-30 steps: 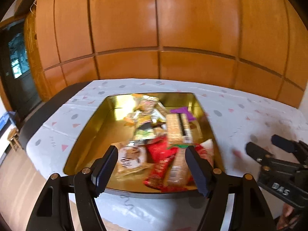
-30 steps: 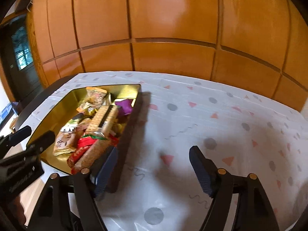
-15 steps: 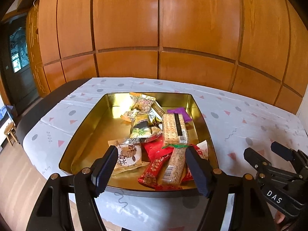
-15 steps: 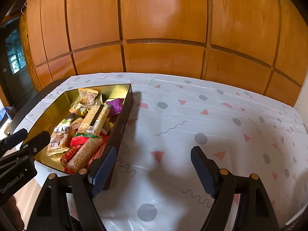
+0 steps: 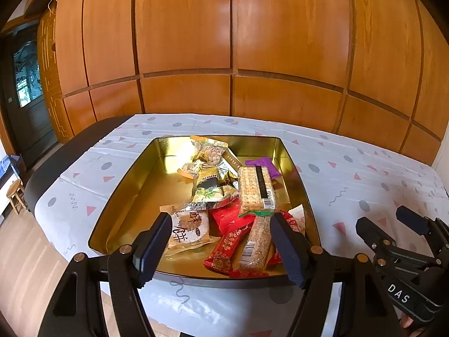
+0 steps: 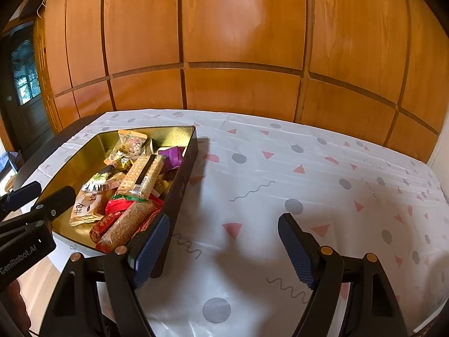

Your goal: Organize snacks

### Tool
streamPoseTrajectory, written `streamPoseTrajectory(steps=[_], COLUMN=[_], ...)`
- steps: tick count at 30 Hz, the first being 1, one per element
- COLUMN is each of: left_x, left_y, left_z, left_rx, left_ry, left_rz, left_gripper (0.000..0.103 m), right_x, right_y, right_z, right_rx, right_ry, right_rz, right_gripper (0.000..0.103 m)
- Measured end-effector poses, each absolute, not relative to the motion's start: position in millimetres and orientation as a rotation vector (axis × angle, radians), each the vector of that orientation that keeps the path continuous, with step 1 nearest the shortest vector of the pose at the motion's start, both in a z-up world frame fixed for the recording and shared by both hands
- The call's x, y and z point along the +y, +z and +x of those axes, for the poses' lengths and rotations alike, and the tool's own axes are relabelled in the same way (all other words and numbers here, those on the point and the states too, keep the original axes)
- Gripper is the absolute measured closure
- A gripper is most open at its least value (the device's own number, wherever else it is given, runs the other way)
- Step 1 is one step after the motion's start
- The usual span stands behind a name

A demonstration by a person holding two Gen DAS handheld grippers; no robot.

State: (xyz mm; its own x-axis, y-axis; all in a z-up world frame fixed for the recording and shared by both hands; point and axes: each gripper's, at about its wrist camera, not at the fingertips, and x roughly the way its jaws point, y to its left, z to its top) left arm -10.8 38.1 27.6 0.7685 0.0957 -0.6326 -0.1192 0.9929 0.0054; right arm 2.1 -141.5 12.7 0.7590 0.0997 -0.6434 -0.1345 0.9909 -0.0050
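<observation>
Nothing moved | snacks (image 5: 224, 196) heaped (wrappers mixed) | gold tin (image 5: 129, 196)

Left wrist view: mounted behind the left tool (image 5: 220, 245), looking forward and downward along its two fingers. It faces the gold tin (image 5: 123, 193) of snacks at close range, with the wood-panelled wall (image 5: 230, 28) beyond.

Right wrist view: mounted behind the right tool (image 6: 224, 248), same downward tilt, facing the patterned bench cover (image 6: 308, 185) to the right of the tin.

Shared coverage: both views include the tin, the bench cover and the panelled wall. Each view shows the other tool at its edge: the right tool at lower right of the left view, the left tool at lower left of the right view.
</observation>
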Motion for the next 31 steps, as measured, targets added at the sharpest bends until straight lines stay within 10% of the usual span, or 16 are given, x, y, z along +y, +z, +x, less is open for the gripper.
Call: streamPoseTrajectory(steps=[31], left_x=[38.8], left_y=[29.9], left_z=[-11.1], left_rx=[0.658], left_ry=[0.115], left_rz=[-0.032], left_gripper=[0.036], right_x=[-146.5], right_y=[7.3], right_z=[1.5], right_rx=[0.714], right_ry=[0.137], right_rz=[-0.044], right_gripper=[0.022])
